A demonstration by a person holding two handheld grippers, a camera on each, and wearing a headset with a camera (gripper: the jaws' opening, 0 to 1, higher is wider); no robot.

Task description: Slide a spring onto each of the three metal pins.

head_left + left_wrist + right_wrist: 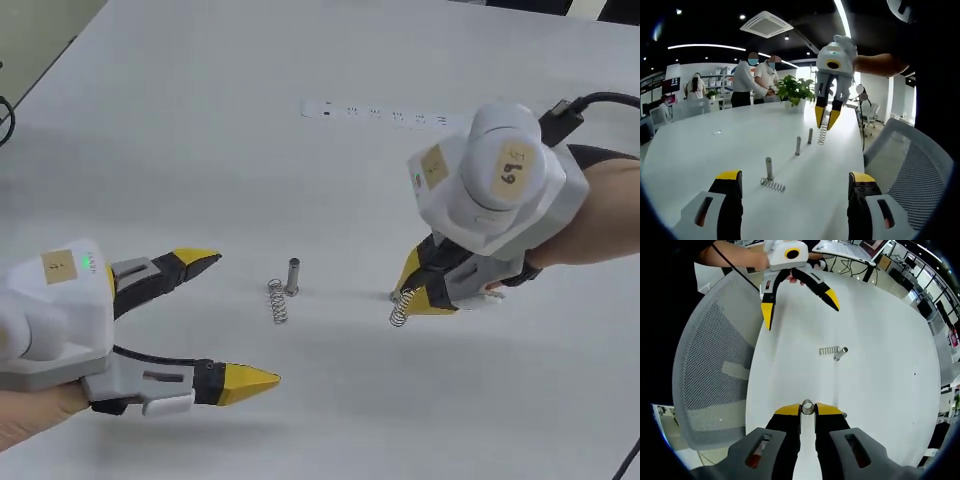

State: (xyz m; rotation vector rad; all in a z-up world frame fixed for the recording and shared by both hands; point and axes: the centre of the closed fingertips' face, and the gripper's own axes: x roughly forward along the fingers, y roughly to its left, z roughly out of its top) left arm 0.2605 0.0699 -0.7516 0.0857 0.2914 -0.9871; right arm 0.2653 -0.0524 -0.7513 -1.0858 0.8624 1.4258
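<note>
Visibly three springs (772,185), two bare pins (769,167)

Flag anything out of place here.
One small steel coil spring lies flat on the white table beside the short upright metal pin rather than sleeved over it. The right gripper holds a second spring. Nothing else looks odd.

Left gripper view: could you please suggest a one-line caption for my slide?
Open left gripper faces a pin and loose spring; beyond, the right gripper pinches a second spring.
</note>
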